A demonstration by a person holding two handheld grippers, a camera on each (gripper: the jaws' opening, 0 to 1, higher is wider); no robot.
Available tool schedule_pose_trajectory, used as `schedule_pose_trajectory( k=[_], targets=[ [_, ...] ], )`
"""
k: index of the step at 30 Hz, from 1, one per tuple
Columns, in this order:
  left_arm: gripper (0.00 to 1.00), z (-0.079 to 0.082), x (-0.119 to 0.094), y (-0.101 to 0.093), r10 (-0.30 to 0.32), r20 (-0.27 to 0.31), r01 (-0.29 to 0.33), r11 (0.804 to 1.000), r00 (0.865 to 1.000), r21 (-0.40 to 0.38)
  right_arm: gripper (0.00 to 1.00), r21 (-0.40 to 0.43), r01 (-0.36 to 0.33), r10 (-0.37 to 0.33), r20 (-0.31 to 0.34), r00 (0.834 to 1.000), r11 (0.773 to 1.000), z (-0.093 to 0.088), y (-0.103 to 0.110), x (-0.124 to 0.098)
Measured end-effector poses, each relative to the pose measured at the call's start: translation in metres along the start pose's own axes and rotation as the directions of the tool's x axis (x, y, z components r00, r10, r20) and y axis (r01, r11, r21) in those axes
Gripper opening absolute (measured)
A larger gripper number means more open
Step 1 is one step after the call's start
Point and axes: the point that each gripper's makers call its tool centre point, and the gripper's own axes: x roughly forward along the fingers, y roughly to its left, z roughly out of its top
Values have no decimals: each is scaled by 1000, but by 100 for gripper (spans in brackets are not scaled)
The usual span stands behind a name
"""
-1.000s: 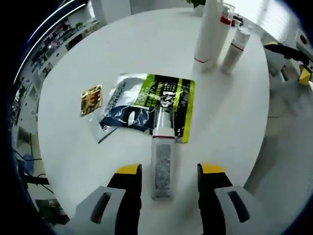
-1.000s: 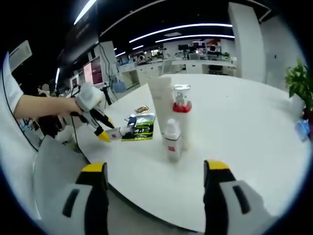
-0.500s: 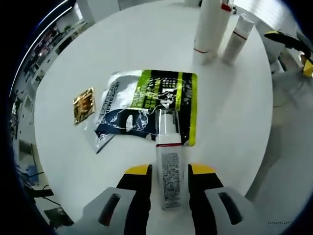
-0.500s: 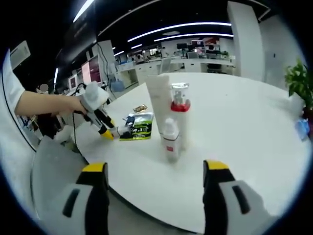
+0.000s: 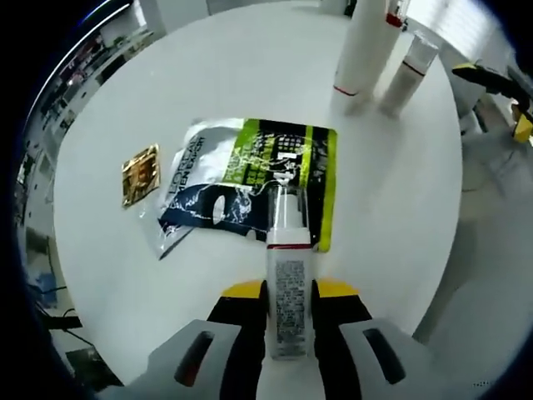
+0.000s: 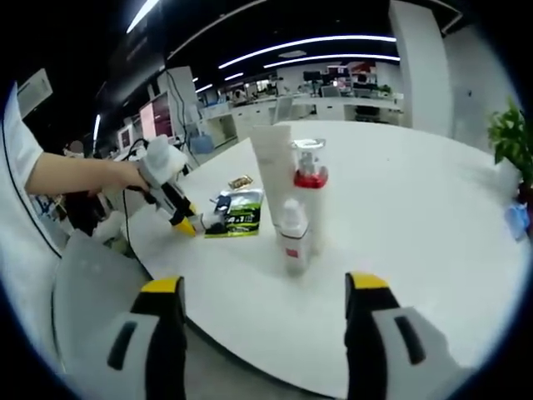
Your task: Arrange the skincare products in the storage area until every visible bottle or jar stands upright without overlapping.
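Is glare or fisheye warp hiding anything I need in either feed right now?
Left gripper view: soft glare on the white round table, but the lying white bottle stays sharp. Right gripper view: edges bow strongly, and ceiling light strips flare, yet the upright white bottles read clearly.

Bright even office light, ceiling light strips (image 6: pixel 308 60) overhead, mild glare on white tabletop (image 5: pixel 250 83), soft faint shadows, strong fisheye bending at edges, slight blur.

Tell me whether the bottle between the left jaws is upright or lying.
Lying: the bottle lies flat on the table.
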Motion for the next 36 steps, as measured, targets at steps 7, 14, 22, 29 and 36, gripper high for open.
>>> schedule_pose_trajectory(
  k=[7, 14, 22, 29, 36],
  targets=[
    [17, 4, -8, -11, -11, 56, 13, 1000, 998, -27, 78, -18, -10, 10, -13, 1000, 1000, -3, 3, -1],
    [17, 10, -22, -24, -25, 139, 40, 994, 990, -106, 76, -28, -37, 37, -10, 999, 999, 1, 11, 0],
    [17, 24, -49, -49, -49, 295, 111, 974, 954, -198, 69, -36, -107, 107, -5, 994, 994, 3, 31, 2],
    [17, 30, -68, -72, -59, 375, 151, 963, 925, -223, 65, -5, -178, 178, 41, 983, 984, 16, 46, 4],
    [17, 50, -92, -101, -107, 517, 264, 934, 849, -239, 62, 25, -273, 269, 105, 957, 962, 34, 67, 3]
  ],
)
